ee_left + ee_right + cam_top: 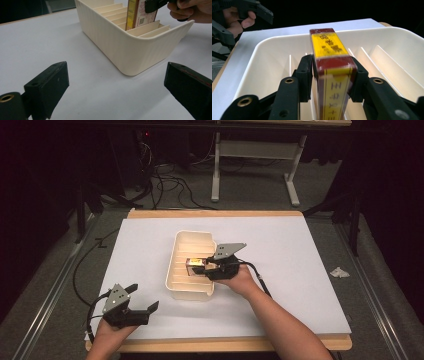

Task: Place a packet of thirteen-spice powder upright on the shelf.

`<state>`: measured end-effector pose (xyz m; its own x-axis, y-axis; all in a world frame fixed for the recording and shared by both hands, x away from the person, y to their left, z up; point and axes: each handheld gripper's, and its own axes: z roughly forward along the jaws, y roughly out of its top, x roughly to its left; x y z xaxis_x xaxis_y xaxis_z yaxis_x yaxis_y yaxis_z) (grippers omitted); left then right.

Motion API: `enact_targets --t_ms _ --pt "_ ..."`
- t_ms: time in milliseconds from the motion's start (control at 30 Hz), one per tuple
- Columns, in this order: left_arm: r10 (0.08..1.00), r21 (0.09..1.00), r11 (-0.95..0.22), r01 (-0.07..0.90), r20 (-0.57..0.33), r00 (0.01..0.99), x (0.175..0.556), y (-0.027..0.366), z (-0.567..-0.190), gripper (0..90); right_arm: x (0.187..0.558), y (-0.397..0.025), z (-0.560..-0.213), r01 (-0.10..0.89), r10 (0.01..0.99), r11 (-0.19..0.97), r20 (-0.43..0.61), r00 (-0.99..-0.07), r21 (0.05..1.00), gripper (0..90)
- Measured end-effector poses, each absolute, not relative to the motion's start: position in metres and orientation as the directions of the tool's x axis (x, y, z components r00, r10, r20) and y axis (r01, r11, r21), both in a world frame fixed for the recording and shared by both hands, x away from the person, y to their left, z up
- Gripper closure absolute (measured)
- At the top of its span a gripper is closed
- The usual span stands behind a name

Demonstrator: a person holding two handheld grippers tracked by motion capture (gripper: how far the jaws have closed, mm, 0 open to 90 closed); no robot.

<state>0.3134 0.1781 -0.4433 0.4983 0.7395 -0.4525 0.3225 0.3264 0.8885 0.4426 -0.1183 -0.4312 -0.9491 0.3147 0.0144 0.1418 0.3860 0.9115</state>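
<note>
High view: right hand [240, 279] over bin [181, 292].

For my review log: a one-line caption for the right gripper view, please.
Right gripper, jaws shut on a red-and-yellow box, holds it over the slotted cream bin.

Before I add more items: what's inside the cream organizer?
One red-and-yellow box stands between dividers, clamped by the right gripper. The organizer otherwise looks empty; its near wall hides the slot floors.
</note>
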Motion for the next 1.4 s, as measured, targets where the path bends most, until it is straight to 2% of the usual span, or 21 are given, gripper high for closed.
enact_targets --t_ms 400,633,867,1067,1400 --pt "0.741 0.889 0.326 0.322 -0.451 0.498 0.313 0.178 -0.443 6.5 0.440 -0.122 -0.431 0.146 0.332 0.382 0.012 -0.943 0.912 54.9" --pt "0.741 0.889 0.325 0.322 -0.451 0.498 0.314 0.178 -0.443 6.5 0.438 -0.121 -0.428 0.145 0.347 0.372 0.008 -0.938 0.917 47.8" --pt "0.740 0.889 0.327 0.322 -0.452 0.498 0.314 0.178 -0.443 6.5 0.436 -0.122 -0.421 0.150 0.373 0.355 0.007 -0.928 0.923 29.2" --pt "0.743 0.892 0.317 0.322 -0.444 0.501 0.314 0.178 -0.444 6.5 0.435 -0.121 -0.416 0.159 0.384 0.349 0.013 -0.923 0.923 19.0" --pt "0.745 0.893 0.314 0.321 -0.442 0.500 0.313 0.178 -0.444 6.5 0.434 -0.121 -0.413 0.165 0.387 0.349 0.019 -0.922 0.923 17.6"
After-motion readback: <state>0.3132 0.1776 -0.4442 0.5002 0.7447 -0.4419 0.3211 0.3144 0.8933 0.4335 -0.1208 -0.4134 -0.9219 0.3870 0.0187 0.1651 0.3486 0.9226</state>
